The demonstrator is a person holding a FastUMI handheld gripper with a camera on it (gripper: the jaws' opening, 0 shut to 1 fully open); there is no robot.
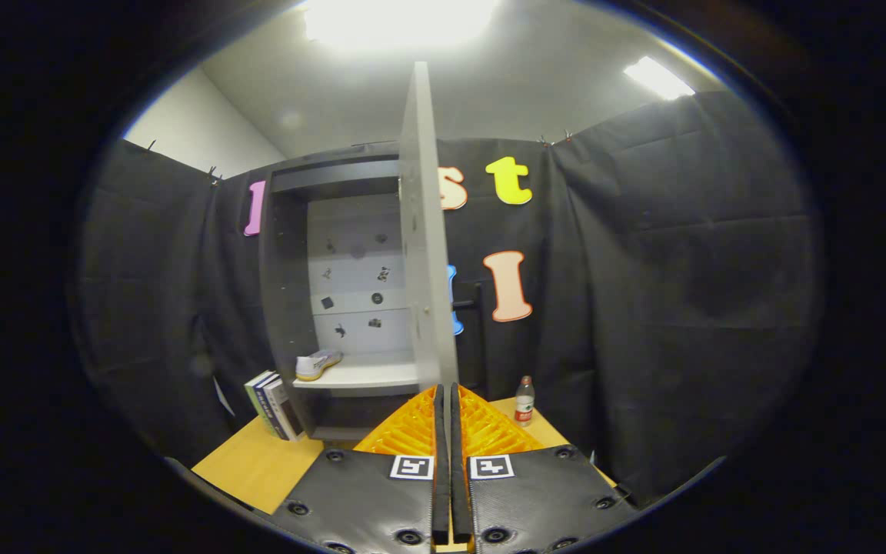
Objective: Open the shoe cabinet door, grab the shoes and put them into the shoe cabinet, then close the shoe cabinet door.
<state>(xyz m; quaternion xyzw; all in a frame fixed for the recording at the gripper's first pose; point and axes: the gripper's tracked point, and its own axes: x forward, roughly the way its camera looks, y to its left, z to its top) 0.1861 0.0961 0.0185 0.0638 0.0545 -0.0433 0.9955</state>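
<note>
The shoe cabinet (335, 292) stands at centre frame, its door (425, 231) swung open edge-on. A shoe (317, 364) lies on its lower shelf (366, 375). The hand-held gripper (445, 396), fingers pressed together, sits just below the door's lower edge. Books (272, 404) and a bottle (524, 401) stand on the tabletop (258, 465).

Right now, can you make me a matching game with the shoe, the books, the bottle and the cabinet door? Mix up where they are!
Things:
1. shoe
2. books
3. bottle
4. cabinet door

Places or states:
A. swung open, edge-on just ahead of the closed fingers
B. leaning against the cabinet's left side, on the table
C. on a shelf inside the cabinet
D. upright on the table, right of the door

Pairs: 1-C, 2-B, 3-D, 4-A
</note>
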